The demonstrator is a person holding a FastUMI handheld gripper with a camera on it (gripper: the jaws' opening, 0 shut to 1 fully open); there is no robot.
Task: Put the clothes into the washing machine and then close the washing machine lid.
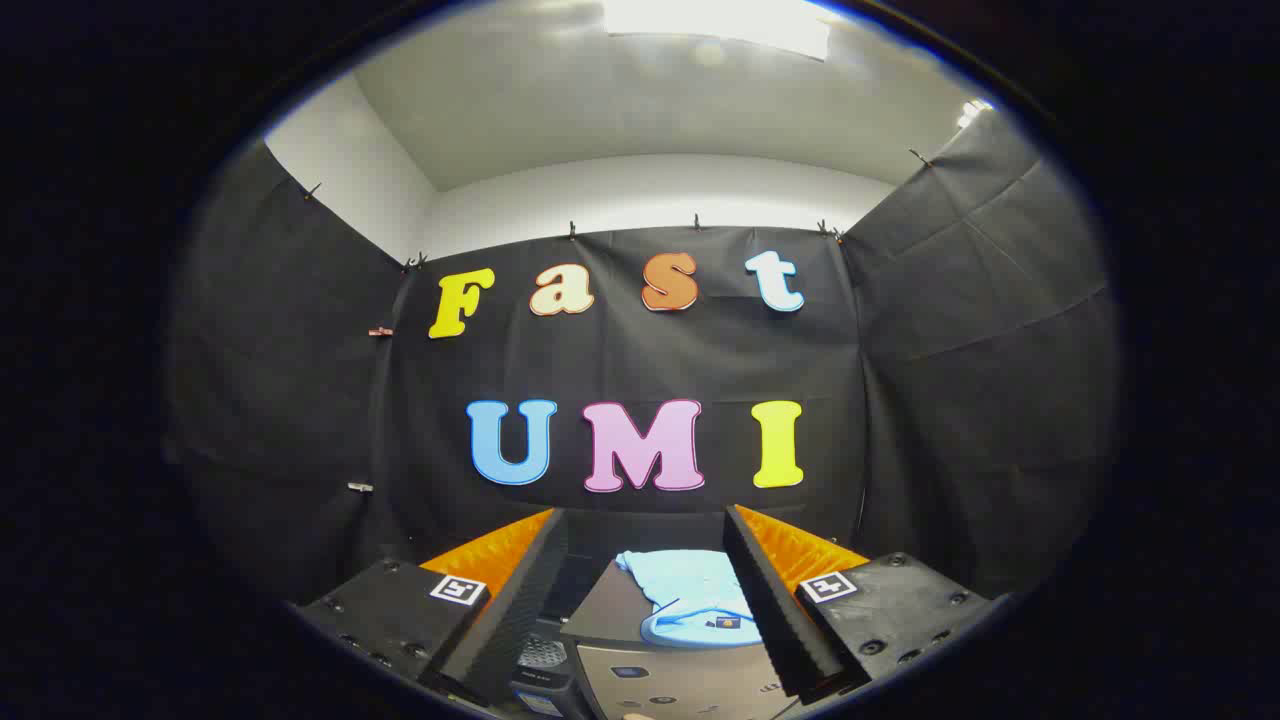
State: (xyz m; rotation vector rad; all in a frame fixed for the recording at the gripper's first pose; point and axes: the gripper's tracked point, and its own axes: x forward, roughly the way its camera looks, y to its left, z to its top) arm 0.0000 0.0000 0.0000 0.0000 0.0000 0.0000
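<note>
A folded light blue garment lies on the dark lid of the washing machine, whose pale control panel faces me below it. My gripper is open, held above the machine. The garment shows in the gap between the two fingers, nearer the right finger, with neither finger touching it. The lid looks shut under the garment.
Black cloth walls close the booth behind and on both sides. A small dark object sits to the left of the machine, by the left finger.
</note>
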